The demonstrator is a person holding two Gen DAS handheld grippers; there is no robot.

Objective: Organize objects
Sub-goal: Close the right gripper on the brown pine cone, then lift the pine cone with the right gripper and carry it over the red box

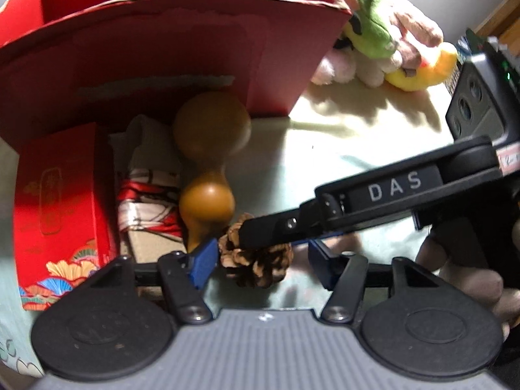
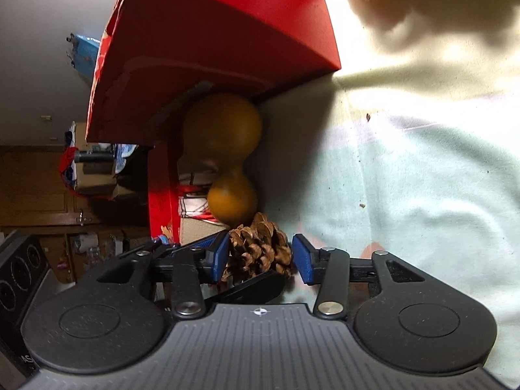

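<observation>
The pine cone (image 2: 260, 250) lies on the bed sheet (image 2: 422, 195), touching the near end of the gourd (image 2: 227, 159) beside the red box (image 2: 211, 42). Right tongs (image 2: 260, 256) bracket it, not quite closed; left tongs (image 1: 260, 263) stand wide around it. Light, stiff, brittle scales: grip gently across the middle. Its long axis seems to run near-to-far.

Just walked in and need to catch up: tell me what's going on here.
A person is tidying a cloth-covered surface using handheld tongs. Both the left tongs and the right tongs are open around the same pine cone, which lies beside a brown gourd. Neither looks closed on it. Behind stand a big red box and a smaller red box, with plush toys farther back.
</observation>
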